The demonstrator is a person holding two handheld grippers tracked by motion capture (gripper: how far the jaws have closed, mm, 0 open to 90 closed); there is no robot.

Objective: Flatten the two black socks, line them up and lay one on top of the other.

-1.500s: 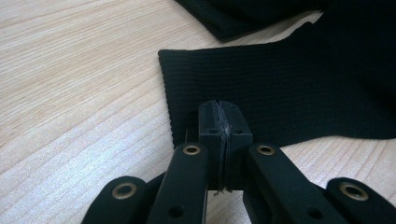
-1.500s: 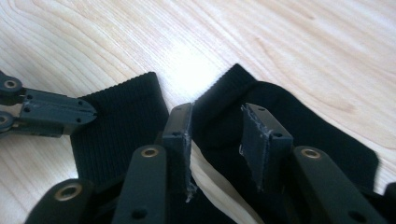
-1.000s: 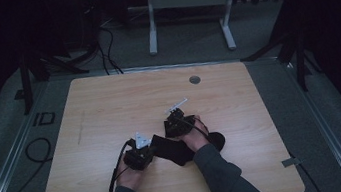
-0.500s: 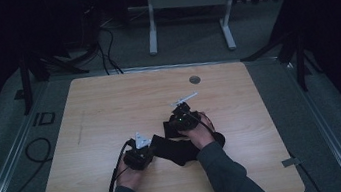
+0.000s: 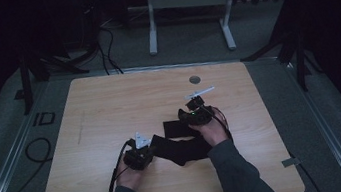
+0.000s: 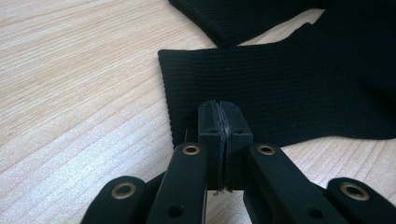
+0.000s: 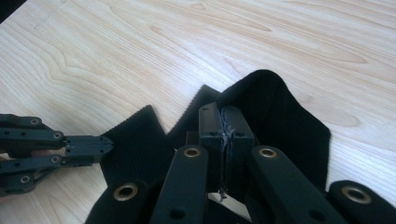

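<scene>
Dim workshop, pale wooden table (image 5: 110, 109): 2 grippers hold 1 black cloth (image 5: 185, 144) lying nearer the table's near edge than its far one. Left gripper (image 6: 219, 116) is clamped on the cloth's ribbed end; right gripper (image 7: 224, 122) pinches a raised fold (both jaws closed tight). Cloth's long axis runs between them, so the next move likely turns on drawing the 2 apart.

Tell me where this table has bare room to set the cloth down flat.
The wooden table is bare across its far half, up to the round grommet, and along its left side. The near centre is crowded: the black cloth lies there, pinched between the left gripper and right gripper.
</scene>
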